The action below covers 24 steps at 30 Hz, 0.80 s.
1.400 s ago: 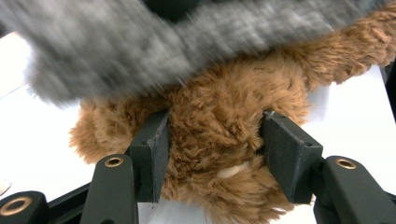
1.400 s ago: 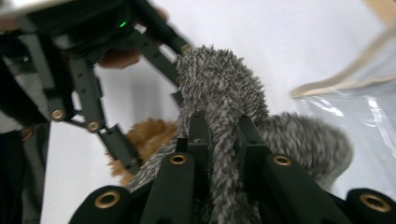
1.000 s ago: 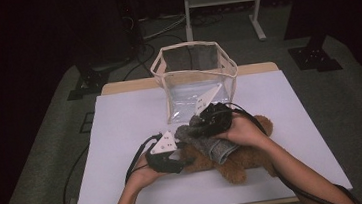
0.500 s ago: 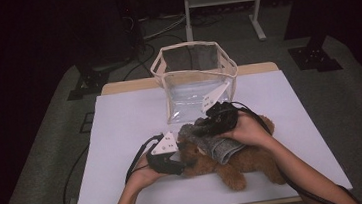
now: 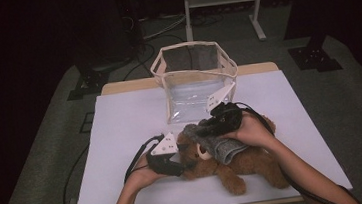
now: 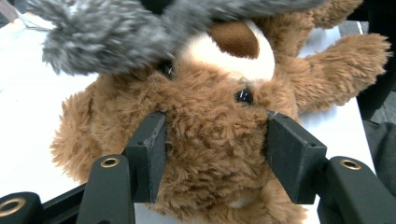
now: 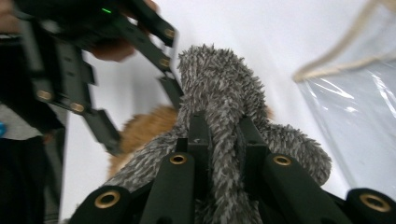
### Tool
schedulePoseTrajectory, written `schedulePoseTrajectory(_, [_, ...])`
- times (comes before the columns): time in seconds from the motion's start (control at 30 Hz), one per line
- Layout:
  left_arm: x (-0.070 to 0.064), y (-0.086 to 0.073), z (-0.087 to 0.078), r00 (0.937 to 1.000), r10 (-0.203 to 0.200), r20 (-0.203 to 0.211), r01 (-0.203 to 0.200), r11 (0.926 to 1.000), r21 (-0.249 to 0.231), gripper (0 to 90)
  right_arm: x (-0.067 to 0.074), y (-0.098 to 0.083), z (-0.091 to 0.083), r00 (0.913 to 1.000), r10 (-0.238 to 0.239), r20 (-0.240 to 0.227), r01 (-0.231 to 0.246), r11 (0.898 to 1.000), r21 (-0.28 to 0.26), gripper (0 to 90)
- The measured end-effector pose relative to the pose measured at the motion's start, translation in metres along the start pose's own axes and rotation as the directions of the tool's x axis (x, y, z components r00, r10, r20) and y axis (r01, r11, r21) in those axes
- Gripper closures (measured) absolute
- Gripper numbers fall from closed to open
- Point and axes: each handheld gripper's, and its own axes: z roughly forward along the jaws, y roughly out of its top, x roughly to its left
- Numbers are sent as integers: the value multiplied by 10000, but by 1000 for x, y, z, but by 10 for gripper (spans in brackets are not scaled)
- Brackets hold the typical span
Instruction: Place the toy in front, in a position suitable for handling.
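A white counter [image 5: 122, 138] carries a clear plastic tote bag [image 5: 195, 83] at the back and a brown teddy bear [image 5: 247, 163] lying nearer me. My left hand-held gripper [image 6: 212, 154] clamps the bear's head between its half-closed jaws. My right hand-held gripper [image 7: 219, 140] pinches a grey fuzzy cloth [image 7: 219, 88], perhaps a small garment, over the bear's face. I judge I'm dressing or wrapping the bear; next the cloth must be drawn down while the head stays pinned.

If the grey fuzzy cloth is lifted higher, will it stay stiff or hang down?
The grey cloth probably flops: it bunches between the right gripper jaws and drapes over the teddy bear. It looks light and fuzzy, so slipping seems unlikely.
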Motion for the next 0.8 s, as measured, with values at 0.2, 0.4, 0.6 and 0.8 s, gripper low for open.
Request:
schedulePoseTrajectory(0.2, [2,3,-4,9984,13,-572,-34,9993,-371,384,-6,-9,-1,9992,303,243,-306,9995,118,788])
schedulePoseTrajectory(0.4, [0,2,0,10000,16,-23,-16,9999,-124,391,-1,-6,-2,9995,244,-177,-245,9997,-39,787])
schedulePoseTrajectory(0.6, [0,3,-4,10000,31,61,-30,9999,-118,387,-9,-18,-15,9982,415,432,-420,9991,92,787])
schedulePoseTrajectory(0.8, [4,11,-15,10000,82,-17,-83,9984,-560,383,2,-27,-8,9976,512,-467,-505,9986,163,788])
